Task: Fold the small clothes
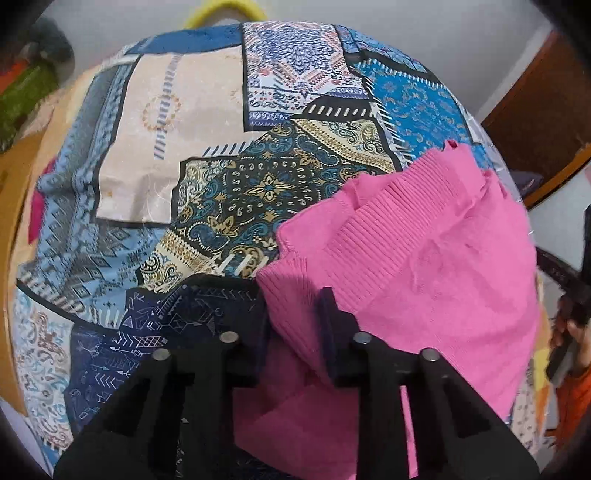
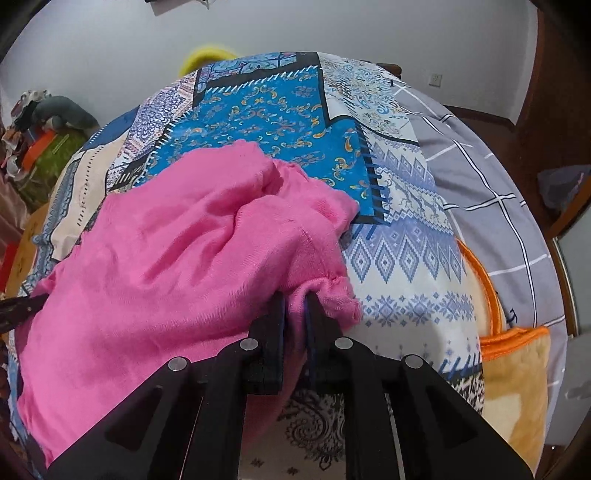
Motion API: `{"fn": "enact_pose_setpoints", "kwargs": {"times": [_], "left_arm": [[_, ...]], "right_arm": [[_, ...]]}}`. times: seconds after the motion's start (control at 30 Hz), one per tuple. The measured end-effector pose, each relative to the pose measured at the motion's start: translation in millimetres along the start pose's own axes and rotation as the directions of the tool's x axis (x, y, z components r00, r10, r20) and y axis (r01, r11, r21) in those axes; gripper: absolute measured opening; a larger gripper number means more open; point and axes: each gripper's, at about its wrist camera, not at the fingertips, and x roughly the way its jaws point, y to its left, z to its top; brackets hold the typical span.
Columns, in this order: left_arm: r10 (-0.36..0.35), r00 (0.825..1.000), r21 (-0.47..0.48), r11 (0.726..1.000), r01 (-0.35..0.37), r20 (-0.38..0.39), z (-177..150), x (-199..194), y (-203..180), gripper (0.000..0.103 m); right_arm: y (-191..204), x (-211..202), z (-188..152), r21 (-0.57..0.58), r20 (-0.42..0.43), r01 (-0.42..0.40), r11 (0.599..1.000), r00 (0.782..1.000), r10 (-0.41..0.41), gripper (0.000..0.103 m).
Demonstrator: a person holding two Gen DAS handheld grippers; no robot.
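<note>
A small pink knit sweater point(image 1: 413, 266) lies bunched on a patchwork bedspread point(image 1: 184, 147). In the left wrist view my left gripper point(image 1: 293, 299) has its jaws apart, with the sweater's ribbed hem lying between and over the fingers. In the right wrist view the sweater point(image 2: 166, 258) spreads to the left. My right gripper point(image 2: 295, 301) is shut on a fold of the sweater's edge, pink cloth pinched between the narrow-set fingers.
The patterned bedspread point(image 2: 277, 110) covers the bed. A grey checked sheet point(image 2: 480, 192) and an orange-edged blanket point(image 2: 517, 369) lie at the right. A yellow object point(image 1: 225, 11) sits beyond the bed. Clutter point(image 2: 48, 140) lies at the far left. A wooden door frame point(image 1: 535, 110) stands at the right.
</note>
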Motion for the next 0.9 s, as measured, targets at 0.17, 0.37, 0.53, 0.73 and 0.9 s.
{"fn": "enact_pose_setpoints", "kwargs": {"times": [0.17,0.37,0.53,0.73,0.9], "left_arm": [[0.04,0.999,0.026,0.999,-0.04,0.007,-3.5,-3.1,-11.4,0.011],[0.046,0.999,-0.013,0.999,-0.046,0.025,-12.2,-21.0,-5.4,0.01],[0.045,0.999,-0.025,0.999,-0.044,0.029,-32.0,-40.6,-1.5,0.01],[0.052,0.999,-0.022,0.998,-0.052,0.012,-64.7,-59.0,0.1,0.01],[0.05,0.999,-0.019,0.999,-0.05,0.0,-95.4,-72.0,-0.7,0.01]], "right_arm": [[-4.7,-20.5,-8.5,0.024,-0.019,-0.036,0.999,0.999,0.036,0.037],[9.2,-58.9,-29.5,-0.016,-0.019,-0.099,0.995,0.995,0.099,0.053],[39.2,-78.2,-55.6,-0.072,-0.055,-0.174,0.982,0.984,0.17,0.056],[80.8,-80.8,-95.3,-0.137,-0.139,-0.25,0.959,0.963,0.231,0.066],[100.7,-75.7,-122.8,-0.137,-0.209,-0.291,0.947,0.943,0.259,0.066]]}}
